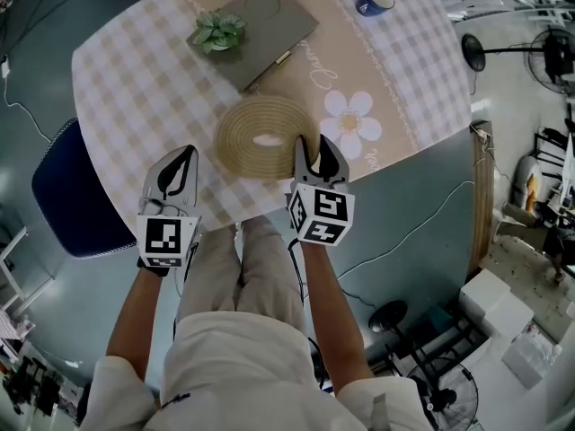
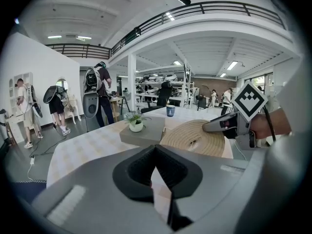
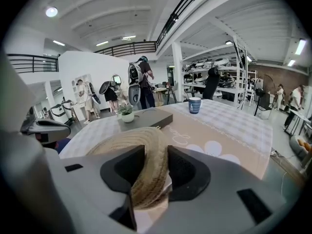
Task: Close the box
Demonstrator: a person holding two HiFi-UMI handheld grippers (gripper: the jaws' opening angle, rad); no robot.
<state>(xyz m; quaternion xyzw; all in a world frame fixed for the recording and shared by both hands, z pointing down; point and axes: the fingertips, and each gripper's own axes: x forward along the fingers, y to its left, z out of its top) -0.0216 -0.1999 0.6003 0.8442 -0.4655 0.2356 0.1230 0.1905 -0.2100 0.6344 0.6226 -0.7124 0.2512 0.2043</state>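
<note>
1. While the left tongs (image 1: 186, 157) hang just left of the round woven box (image 1: 247, 137), pressed together on nothing, they are best placed to steady the box's near-left side should it slide.
2. Standing on the surface (image 1: 126, 61), the box shows a domed woven top, which I take for its lid. It should come down level, so the rim seats all round rather than on one side.
3. At the box's near-right rim, the right tongs (image 3: 150, 172) clamp the woven edge. A light, even grip avoids crushing the straw, and release should wait until the lid sits flush.
</note>
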